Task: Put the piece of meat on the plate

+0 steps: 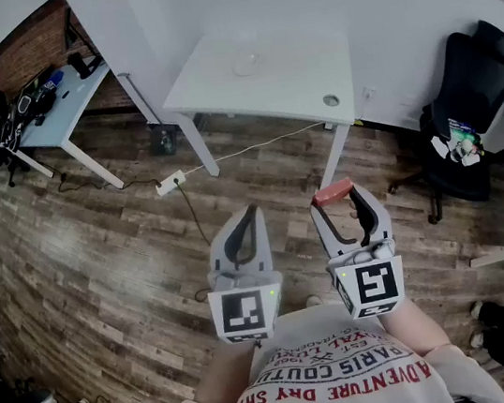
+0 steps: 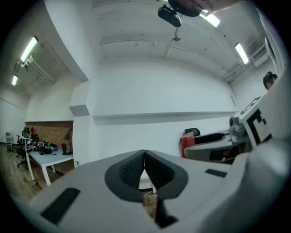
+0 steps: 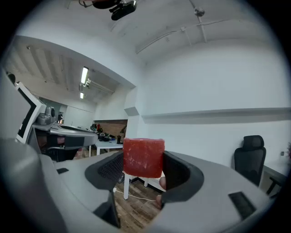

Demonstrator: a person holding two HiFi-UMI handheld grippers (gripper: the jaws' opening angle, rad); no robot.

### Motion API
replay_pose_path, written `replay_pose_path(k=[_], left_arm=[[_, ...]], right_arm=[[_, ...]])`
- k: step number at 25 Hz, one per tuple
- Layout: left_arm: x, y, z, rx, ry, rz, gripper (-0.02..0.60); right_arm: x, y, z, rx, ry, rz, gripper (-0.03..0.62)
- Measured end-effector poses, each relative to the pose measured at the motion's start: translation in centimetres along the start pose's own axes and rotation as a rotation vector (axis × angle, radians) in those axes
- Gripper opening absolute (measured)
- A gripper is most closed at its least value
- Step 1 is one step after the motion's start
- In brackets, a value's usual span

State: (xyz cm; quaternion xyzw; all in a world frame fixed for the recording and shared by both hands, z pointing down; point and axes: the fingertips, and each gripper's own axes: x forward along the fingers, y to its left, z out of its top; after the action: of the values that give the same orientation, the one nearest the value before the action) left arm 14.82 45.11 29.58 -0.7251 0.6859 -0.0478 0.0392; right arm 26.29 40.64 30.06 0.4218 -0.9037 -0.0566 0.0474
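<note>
A red block of meat (image 3: pixel 143 157) sits clamped between the pads of my right gripper (image 3: pixel 144 164); in the head view the meat (image 1: pixel 332 193) shows at the tips of the right gripper (image 1: pixel 339 197). My left gripper (image 1: pixel 253 211) is held level beside it, jaws together and empty; its own view shows the left gripper's (image 2: pixel 144 154) pads meeting at the tips. A pale plate (image 1: pixel 245 64) lies on the white table (image 1: pixel 291 85) well ahead of both grippers. Both grippers hover over the wooden floor, away from the table.
A black office chair (image 1: pixel 474 104) stands at the right. A second desk (image 1: pixel 62 107) with clutter is at the far left. A white cable and power strip (image 1: pixel 169 183) lie on the floor below the table. Bags lie at the lower right.
</note>
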Motion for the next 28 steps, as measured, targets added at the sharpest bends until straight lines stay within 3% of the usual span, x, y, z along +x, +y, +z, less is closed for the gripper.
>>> replay_pose_path(k=[21, 28], left_arm=[[6.1, -3.7, -0.9, -0.013, 0.025, 0.028, 0.008], [8.5, -4.1, -2.7, -0.044, 0.071, 0.05, 0.008]], right_arm=[[1.7, -7.2, -2.4, 0.054, 0.018, 0.033, 0.276], [3.9, -8.6, -4.7, 0.063, 0.069, 0.093, 0.276]])
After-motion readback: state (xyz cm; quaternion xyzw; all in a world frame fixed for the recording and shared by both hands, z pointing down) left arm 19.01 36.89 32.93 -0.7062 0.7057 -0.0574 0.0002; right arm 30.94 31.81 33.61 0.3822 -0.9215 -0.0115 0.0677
